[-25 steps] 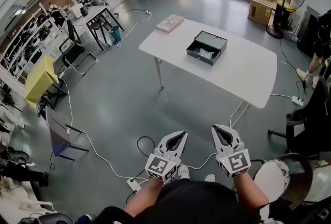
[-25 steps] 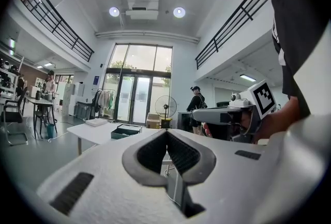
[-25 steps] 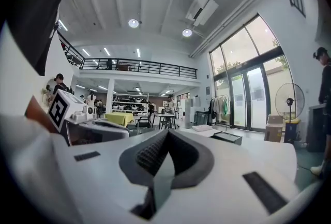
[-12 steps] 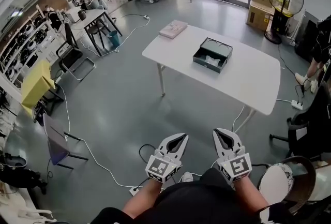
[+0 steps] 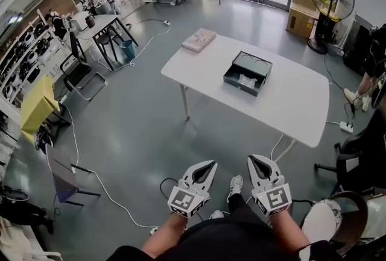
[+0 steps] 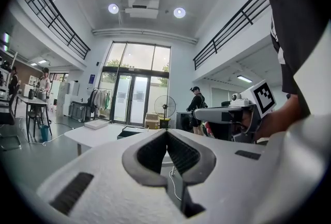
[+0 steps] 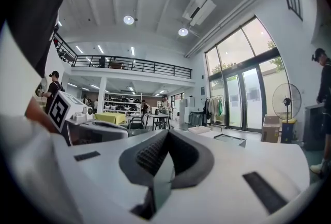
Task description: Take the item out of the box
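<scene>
White, round-cornered worktop (image 5: 289, 103) standing on a smooth grey floor (image 5: 139, 121), well ahead of both grippers. At its left end lies a flat, pale rectangular pack (image 5: 198, 40). Left gripper (image 5: 209, 166): white shell, ribbed dark fingers (image 6: 150, 153) closed tip to tip, nothing between. Mid-worktop, the dark, shallow, open box (image 5: 240, 85) holds the crumpled white item (image 5: 246, 81). Right gripper (image 5: 253, 162): fingers (image 7: 147, 155) pressed together, empty.

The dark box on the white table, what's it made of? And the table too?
The box looks like stiff matte cardboard: dull dark walls, sharp corners, though it's too far to be sure. The table top looks like smooth white laminate or painted board, faintly shiny.
</scene>
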A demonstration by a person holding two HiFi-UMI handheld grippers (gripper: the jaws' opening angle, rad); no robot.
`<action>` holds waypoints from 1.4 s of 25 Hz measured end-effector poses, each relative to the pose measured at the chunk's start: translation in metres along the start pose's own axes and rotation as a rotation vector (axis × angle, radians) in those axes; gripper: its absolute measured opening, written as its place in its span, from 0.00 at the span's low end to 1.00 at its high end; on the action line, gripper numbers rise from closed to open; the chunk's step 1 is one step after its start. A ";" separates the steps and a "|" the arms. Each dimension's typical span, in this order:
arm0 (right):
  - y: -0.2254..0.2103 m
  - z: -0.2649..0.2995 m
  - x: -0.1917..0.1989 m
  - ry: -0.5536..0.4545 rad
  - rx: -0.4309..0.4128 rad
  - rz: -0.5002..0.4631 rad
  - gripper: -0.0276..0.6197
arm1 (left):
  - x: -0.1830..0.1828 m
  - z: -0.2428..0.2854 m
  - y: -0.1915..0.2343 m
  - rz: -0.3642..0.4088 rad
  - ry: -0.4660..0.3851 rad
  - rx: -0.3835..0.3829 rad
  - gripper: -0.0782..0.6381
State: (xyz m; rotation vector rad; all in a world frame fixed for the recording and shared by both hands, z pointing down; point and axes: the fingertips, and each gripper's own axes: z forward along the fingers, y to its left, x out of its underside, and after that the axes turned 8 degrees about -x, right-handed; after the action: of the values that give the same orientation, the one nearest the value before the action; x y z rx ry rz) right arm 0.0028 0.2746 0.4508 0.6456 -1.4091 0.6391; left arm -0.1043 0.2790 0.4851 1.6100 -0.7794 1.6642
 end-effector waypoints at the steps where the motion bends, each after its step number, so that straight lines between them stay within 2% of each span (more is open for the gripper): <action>1: -0.007 0.008 0.000 -0.003 -0.003 0.001 0.05 | -0.001 0.008 0.006 0.001 0.002 -0.003 0.13; 12: -0.121 0.084 -0.010 -0.023 -0.015 -0.014 0.05 | -0.013 0.126 0.062 0.013 0.001 -0.023 0.13; 21: -0.204 0.122 -0.010 -0.016 -0.020 -0.019 0.05 | -0.013 0.212 0.080 0.007 0.012 -0.021 0.13; 27: -0.233 0.137 -0.011 -0.013 -0.022 -0.027 0.05 | -0.020 0.246 0.091 0.007 0.001 -0.027 0.13; 35: -0.261 0.175 -0.008 0.002 -0.014 -0.024 0.05 | -0.025 0.283 0.129 -0.002 -0.011 -0.029 0.13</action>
State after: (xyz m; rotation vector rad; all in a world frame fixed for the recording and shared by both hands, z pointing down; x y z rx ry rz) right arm 0.0766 -0.0310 0.4445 0.6495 -1.4011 0.6100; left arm -0.0423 -0.0264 0.4809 1.6004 -0.8036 1.6360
